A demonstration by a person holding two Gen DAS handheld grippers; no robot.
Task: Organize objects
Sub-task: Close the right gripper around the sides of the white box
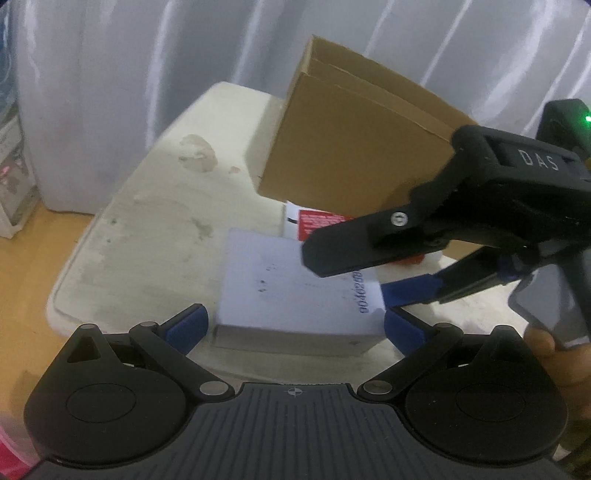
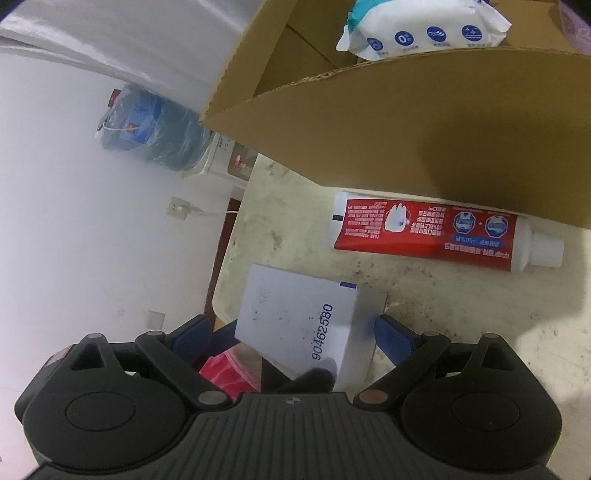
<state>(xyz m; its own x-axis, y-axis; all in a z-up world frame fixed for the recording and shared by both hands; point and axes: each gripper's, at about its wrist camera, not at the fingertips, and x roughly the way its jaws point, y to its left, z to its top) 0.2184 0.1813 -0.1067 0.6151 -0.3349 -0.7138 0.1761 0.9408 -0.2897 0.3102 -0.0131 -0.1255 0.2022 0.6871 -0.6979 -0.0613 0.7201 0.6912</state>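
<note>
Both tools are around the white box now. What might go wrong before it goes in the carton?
1. Both tools, left and right, are open and crowd the white box; they may collide.
2. The box overhangs the table edge in the right view and could get pushed off.
3. The carton's tall wall could catch the box, and the toothpaste lies against it.

The small box [image 2: 295, 317] is white with dark blue printed digits and a blue corner mark. The toothpaste tube [image 2: 436, 232] is red with white text, blue badges and a white cap [image 2: 546, 251]. The carton [image 2: 406, 129] is plain brown; the wipes pack [image 2: 424, 29] is white with blue round icons and a teal end.
</note>
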